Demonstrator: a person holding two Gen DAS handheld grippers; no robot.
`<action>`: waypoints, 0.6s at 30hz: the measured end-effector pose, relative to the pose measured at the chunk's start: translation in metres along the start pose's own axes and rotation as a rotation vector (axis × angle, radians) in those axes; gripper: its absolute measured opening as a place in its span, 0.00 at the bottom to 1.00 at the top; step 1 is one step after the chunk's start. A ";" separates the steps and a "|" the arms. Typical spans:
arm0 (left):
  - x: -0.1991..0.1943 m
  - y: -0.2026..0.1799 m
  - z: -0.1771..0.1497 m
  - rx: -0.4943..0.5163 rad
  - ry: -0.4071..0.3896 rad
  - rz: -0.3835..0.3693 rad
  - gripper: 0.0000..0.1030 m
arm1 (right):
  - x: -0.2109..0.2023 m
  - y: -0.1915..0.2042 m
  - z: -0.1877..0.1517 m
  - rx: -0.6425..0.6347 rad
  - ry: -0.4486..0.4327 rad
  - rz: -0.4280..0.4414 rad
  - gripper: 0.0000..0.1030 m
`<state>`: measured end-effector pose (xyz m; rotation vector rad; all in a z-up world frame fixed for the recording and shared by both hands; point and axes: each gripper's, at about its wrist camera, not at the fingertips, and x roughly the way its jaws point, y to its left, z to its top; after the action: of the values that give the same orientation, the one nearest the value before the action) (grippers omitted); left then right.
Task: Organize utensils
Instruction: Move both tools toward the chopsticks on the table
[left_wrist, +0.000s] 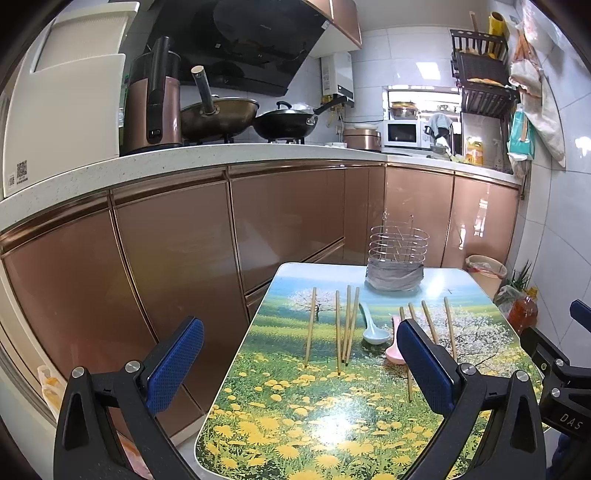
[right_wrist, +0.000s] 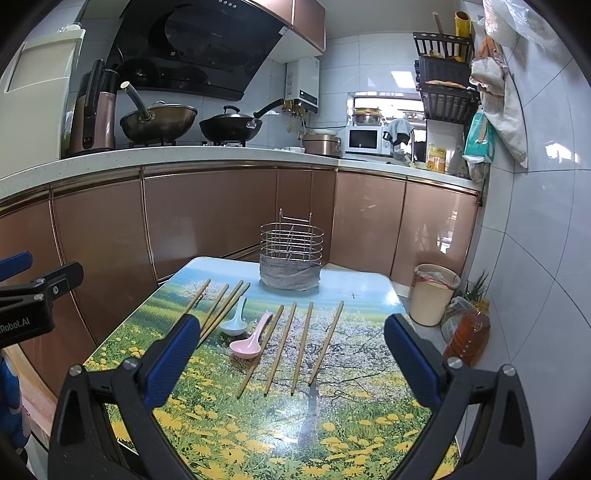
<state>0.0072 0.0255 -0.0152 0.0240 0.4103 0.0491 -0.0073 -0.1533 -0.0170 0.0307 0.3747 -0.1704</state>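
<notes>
Left gripper (left_wrist: 301, 363): jaws spread wide, nothing between them; it hangs above the worktop's near left corner, its left finger out over the floor beside the cabinets.
Right gripper (right_wrist: 291, 356): jaws spread wide, holding nothing, above the near part of the worktop.
Worktop (right_wrist: 332, 435): small table with a flower-meadow print, rounded corners, cabinets close behind its far edge.
Left chopsticks (left_wrist: 345, 325): four lie side by side; the right wrist view hides their near ends behind a finger.
Right chopsticks (right_wrist: 295, 347): four lie spread out in full in the right wrist view; the left wrist view has them partly behind the right finger.
Blue spoon (right_wrist: 233, 321): bowl toward the camera, between the two groups of chopsticks.
Pink spoon (right_wrist: 249, 341): just beside the blue spoon, touching the nearest right chopstick.
Wire holder (right_wrist: 291, 254): upright near the far edge, grey wrap round its base, well apart from the utensils.
Open room: bare print across the near half of the worktop.
Bin (right_wrist: 432, 293): on the floor past the right edge, next to an oil bottle (right_wrist: 467, 332).
</notes>
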 end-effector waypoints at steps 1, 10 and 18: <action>0.000 0.000 0.000 0.000 0.001 0.001 1.00 | 0.000 0.001 0.000 -0.001 0.000 0.000 0.98; 0.003 0.001 -0.001 0.000 0.007 -0.001 1.00 | 0.004 0.002 0.002 -0.011 0.008 -0.010 0.98; 0.009 -0.006 -0.002 0.012 0.017 -0.007 1.00 | 0.006 0.000 0.005 -0.009 0.017 -0.032 0.98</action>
<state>0.0152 0.0200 -0.0212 0.0336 0.4273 0.0403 -0.0002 -0.1545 -0.0141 0.0169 0.3928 -0.1996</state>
